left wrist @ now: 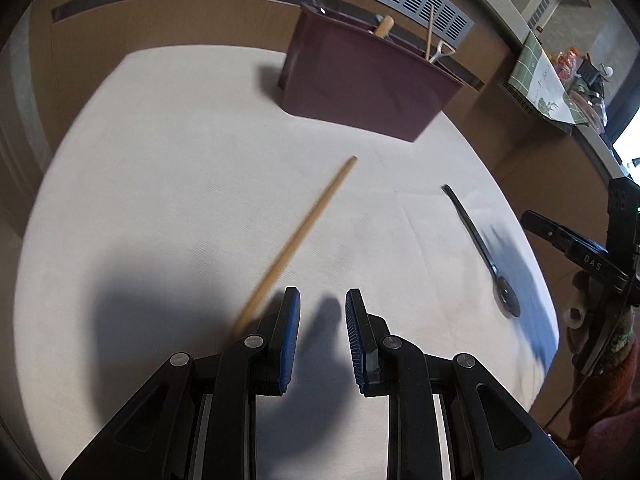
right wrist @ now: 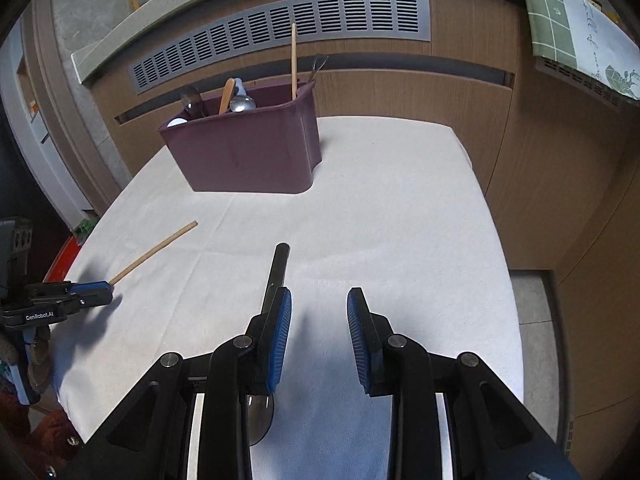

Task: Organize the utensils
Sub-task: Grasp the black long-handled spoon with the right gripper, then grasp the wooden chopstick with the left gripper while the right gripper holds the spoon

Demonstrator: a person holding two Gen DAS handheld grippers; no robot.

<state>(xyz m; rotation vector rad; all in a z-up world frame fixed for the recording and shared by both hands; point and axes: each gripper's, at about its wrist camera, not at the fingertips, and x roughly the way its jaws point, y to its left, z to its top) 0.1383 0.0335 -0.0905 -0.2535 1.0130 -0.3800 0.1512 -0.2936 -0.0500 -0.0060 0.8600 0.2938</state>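
A maroon utensil holder [left wrist: 360,76] [right wrist: 248,152] stands at the far side of the white tablecloth and holds several spoons and a chopstick. A wooden chopstick [left wrist: 304,232] [right wrist: 154,250] lies on the cloth, its near end just left of my left gripper [left wrist: 322,312], which is open and empty. A dark metal spoon [left wrist: 480,248] [right wrist: 276,276] lies on the cloth, handle pointing away. My right gripper [right wrist: 318,316] is open above it, the spoon passing under the left finger. The right gripper shows at the edge of the left wrist view [left wrist: 568,240].
The table [right wrist: 420,200] with its white cloth ends close on the right and near sides. A wooden cabinet wall with a grey vent grille [right wrist: 280,24] stands behind it. A green checked towel [right wrist: 568,20] hangs from the counter at the right.
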